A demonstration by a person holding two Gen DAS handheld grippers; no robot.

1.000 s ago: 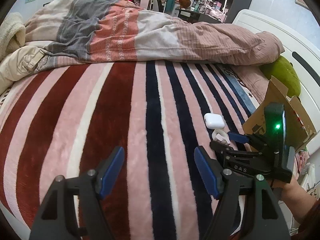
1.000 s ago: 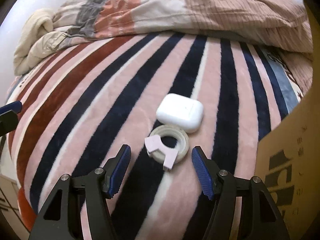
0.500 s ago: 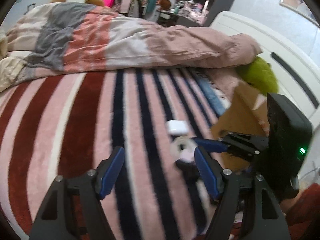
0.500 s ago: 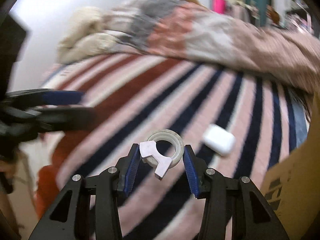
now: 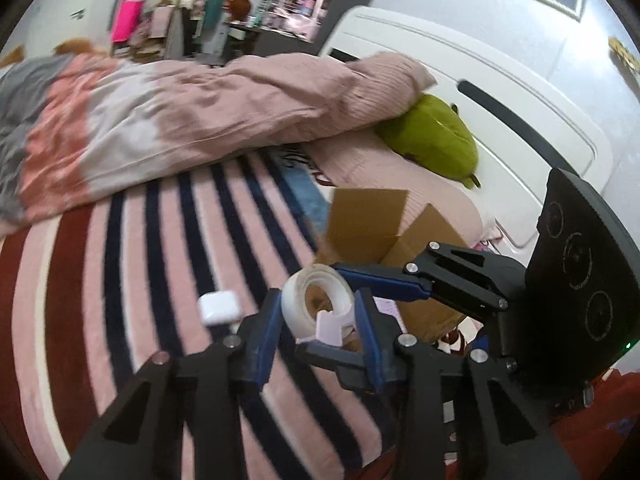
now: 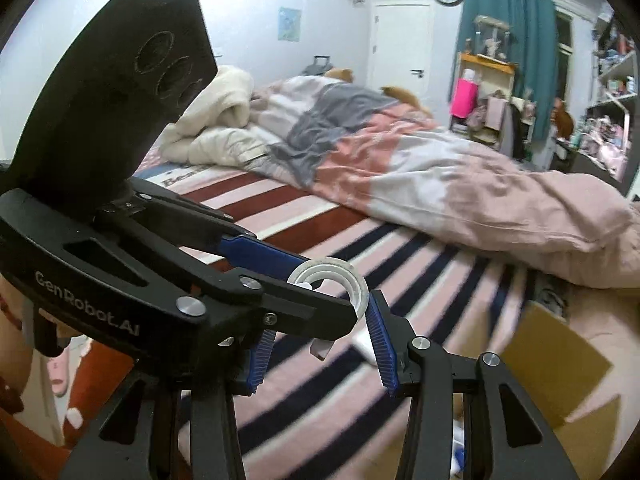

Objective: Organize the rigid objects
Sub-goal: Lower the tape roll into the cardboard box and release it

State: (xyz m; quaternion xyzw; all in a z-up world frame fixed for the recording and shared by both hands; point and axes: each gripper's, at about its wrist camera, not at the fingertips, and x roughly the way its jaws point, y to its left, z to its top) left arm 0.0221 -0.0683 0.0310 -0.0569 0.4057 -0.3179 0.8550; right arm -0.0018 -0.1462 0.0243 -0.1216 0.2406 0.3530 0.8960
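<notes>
- Gripping the tape roll at lower centre: both the left gripper and right gripper are narrowed on it, the left's jaws having just closed.
- Release one before carrying it to the cardboard box.

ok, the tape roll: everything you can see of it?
The tape roll is a translucent white ring with a hollow core and a pale pink tab hanging from its lower edge. It is lifted clear of the striped blanket, standing on edge. Both tools are closed on it: the left tool, whose jaws have just been closing, and the right tool.
</notes>
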